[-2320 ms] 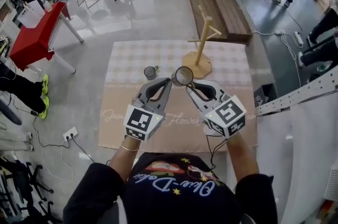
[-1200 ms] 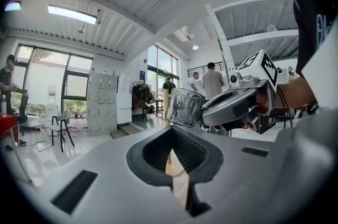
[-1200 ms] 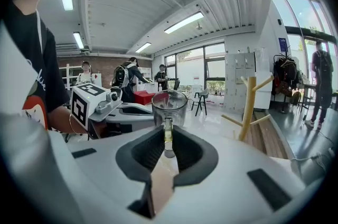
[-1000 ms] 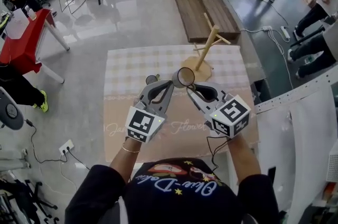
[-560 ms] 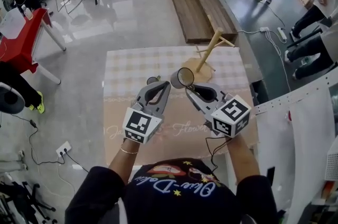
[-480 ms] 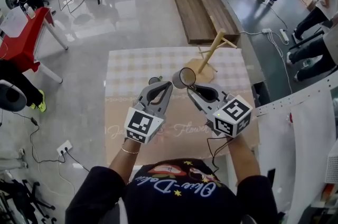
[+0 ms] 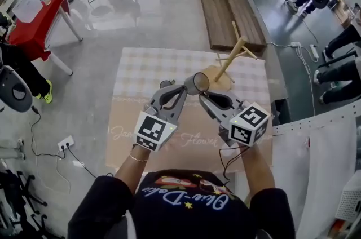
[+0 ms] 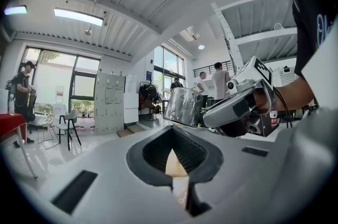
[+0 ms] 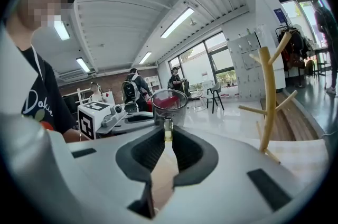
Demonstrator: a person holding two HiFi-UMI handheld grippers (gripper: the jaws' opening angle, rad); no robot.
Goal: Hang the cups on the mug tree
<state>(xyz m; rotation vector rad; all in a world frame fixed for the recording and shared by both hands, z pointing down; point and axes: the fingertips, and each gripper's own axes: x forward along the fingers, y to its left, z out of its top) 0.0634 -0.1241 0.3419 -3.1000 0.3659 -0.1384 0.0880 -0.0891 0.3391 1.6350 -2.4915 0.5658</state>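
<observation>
The left gripper (image 7: pixel 181 89) is nearest the person. Its jaws are closed together with nothing between them, and its tip sits at about 8 o'clock from the held cup. The right gripper (image 7: pixel 201 95) is clamped on a thin piece at the side of the glass cup (image 7: pixel 198 83), holding it clear of the table (image 7: pixel 141 119) with its mouth turned toward the head camera. A second cup (image 7: pixel 165 84) stands on the tablecloth at 9 o'clock of the held one. The wooden mug tree (image 7: pixel 237 54) stands at 1 o'clock, near the table's far edge.
</observation>
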